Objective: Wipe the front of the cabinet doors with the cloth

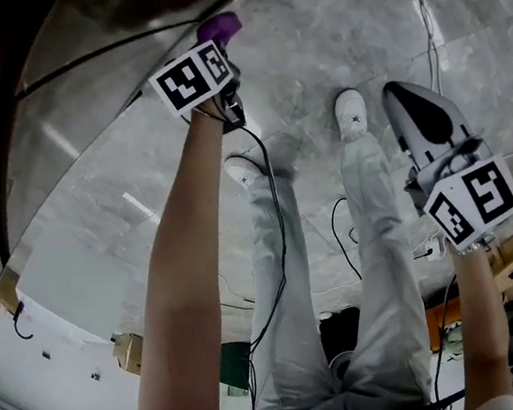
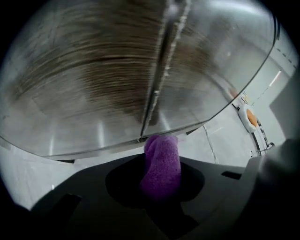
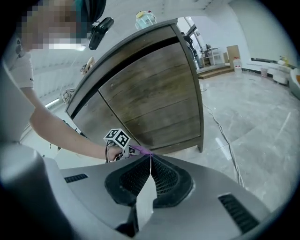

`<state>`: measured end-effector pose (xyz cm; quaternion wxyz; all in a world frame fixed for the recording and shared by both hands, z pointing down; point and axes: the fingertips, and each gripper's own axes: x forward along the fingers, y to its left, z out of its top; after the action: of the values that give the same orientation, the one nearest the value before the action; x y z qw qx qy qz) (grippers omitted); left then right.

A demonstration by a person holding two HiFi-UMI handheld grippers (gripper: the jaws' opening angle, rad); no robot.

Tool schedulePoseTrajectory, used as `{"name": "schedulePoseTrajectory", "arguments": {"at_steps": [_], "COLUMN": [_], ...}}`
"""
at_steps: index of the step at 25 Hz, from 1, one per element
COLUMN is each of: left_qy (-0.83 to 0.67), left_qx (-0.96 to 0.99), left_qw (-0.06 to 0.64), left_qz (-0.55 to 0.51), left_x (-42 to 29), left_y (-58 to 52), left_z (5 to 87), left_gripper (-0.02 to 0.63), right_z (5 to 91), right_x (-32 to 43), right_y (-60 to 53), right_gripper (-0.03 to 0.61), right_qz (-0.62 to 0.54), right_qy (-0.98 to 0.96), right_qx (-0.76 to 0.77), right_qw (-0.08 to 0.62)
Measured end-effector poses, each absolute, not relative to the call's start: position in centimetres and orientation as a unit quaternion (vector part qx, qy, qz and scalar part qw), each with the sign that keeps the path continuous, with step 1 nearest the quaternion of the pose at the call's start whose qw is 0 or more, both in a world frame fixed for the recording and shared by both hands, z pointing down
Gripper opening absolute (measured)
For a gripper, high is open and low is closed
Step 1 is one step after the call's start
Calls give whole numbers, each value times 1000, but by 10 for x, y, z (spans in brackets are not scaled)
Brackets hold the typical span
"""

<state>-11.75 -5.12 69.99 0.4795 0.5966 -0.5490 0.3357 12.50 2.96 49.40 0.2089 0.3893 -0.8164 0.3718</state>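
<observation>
Jaws of left gripper clamp cloth, pointing at cabinet doors.

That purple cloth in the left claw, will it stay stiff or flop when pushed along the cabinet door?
Probably floppy: the purple cloth bunches into a soft roll where the left claw is shut on it. Its fuzzy pile suggests it is light and would drag rather than slip on the wooden cabinet door. Pressed hard, it likely squashes flat.

I am squeezing a fuzzy, nubbly purple cloth in my left gripper, between its matt black plastic jaws. I am facing cabinet doors of rough-grained, matt grey-brown wood. I am standing on a glossy, marble-like floor.
</observation>
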Motion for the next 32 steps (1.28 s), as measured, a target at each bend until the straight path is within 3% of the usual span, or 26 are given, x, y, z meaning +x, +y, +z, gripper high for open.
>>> {"name": "schedulePoseTrajectory", "arguments": {"at_steps": [8, 20, 27, 32], "left_qy": [-596, -675, -715, -714], "left_qx": [536, 438, 441, 489], "left_qw": [501, 518, 482, 403], "left_qz": [327, 290, 249, 296], "left_x": [-243, -413, -455, -459], "left_y": [-23, 66, 83, 84], "left_z": [708, 670, 610, 549], "left_gripper": [92, 92, 92, 92], "right_z": [516, 468, 449, 422], "right_x": [40, -96, -111, -119], "right_y": [66, 44, 45, 57], "right_gripper": [28, 26, 26, 27], "right_qz": [397, 344, 321, 294], "right_qy": [-812, -876, -885, -900], "right_qx": [380, 264, 239, 196], "right_qw": [197, 212, 237, 257]}}
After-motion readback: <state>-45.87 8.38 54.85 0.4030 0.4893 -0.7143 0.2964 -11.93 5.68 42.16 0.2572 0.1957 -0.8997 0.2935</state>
